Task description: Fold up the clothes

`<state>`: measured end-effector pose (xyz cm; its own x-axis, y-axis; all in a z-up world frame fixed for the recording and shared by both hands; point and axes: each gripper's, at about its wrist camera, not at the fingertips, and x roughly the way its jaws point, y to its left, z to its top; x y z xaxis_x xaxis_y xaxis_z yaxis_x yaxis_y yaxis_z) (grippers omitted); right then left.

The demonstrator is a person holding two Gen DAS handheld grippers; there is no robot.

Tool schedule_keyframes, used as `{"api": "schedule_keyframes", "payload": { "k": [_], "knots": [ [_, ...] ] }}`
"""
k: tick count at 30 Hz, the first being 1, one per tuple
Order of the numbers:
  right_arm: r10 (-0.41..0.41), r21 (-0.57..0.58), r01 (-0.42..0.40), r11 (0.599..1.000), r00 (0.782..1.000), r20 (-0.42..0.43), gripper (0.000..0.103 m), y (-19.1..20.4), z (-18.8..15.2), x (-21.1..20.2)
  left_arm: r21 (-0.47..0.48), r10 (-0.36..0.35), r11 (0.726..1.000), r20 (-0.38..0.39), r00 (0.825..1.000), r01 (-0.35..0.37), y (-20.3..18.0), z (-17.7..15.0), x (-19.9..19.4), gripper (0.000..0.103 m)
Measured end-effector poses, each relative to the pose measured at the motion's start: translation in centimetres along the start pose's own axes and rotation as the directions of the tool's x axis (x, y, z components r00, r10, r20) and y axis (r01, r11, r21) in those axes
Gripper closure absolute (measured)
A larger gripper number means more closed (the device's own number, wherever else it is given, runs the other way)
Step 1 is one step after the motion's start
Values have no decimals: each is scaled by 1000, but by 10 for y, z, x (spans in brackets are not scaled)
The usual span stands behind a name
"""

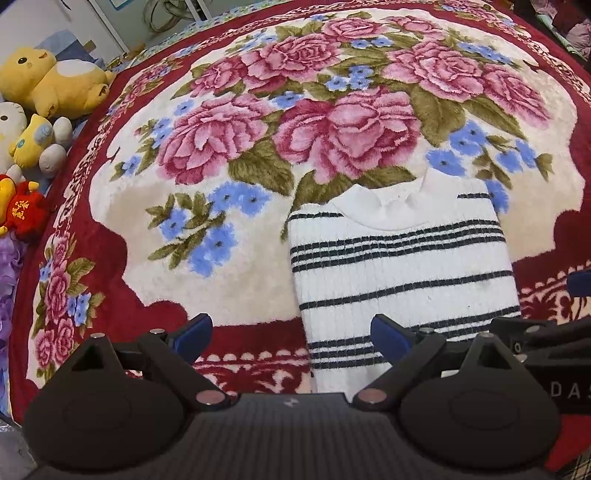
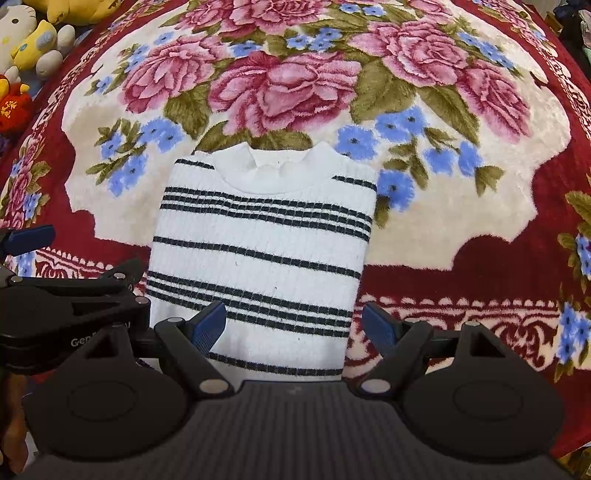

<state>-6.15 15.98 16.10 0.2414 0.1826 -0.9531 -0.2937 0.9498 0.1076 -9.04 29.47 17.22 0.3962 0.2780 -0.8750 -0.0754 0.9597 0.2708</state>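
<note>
A white knit sweater with dark stripes (image 1: 402,258) (image 2: 262,254) lies folded into a neat rectangle on the floral blanket, collar pointing away from me. My left gripper (image 1: 291,336) hovers open above the sweater's near left edge, nothing between its blue fingertips (image 1: 194,332). My right gripper (image 2: 295,325) is open too, spread over the sweater's near right corner, holding nothing. The left gripper's arm also shows at the left edge of the right wrist view; the right gripper's body shows at the right edge of the left wrist view.
A red blanket with pink roses (image 1: 295,110) (image 2: 288,85) covers the whole surface. Plush toys (image 1: 48,81) (image 2: 33,40) sit along the far left edge. Purple fabric (image 1: 7,280) lies at the left, and piled cloth (image 1: 576,26) at the far right.
</note>
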Motion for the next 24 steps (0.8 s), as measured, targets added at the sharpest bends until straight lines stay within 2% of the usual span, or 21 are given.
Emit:
{"api": "schedule_keyframes", "payload": {
  "k": [15,22,24],
  "knots": [
    [7,-7,-7,1000,1000,2,22,1,0,0,-8,-7,1000,0,1000,7,2,-2,3,8],
    [29,-23,-28,999,999,40,22,-4,-4,6,-23,21,999,-9,1000,-22,-1,-11,9,8],
    [40,-44,-36,998,994,100,22,-6,-9,5,-34,38,999,1,999,-38,-3,-17,7,10]
  ]
}}
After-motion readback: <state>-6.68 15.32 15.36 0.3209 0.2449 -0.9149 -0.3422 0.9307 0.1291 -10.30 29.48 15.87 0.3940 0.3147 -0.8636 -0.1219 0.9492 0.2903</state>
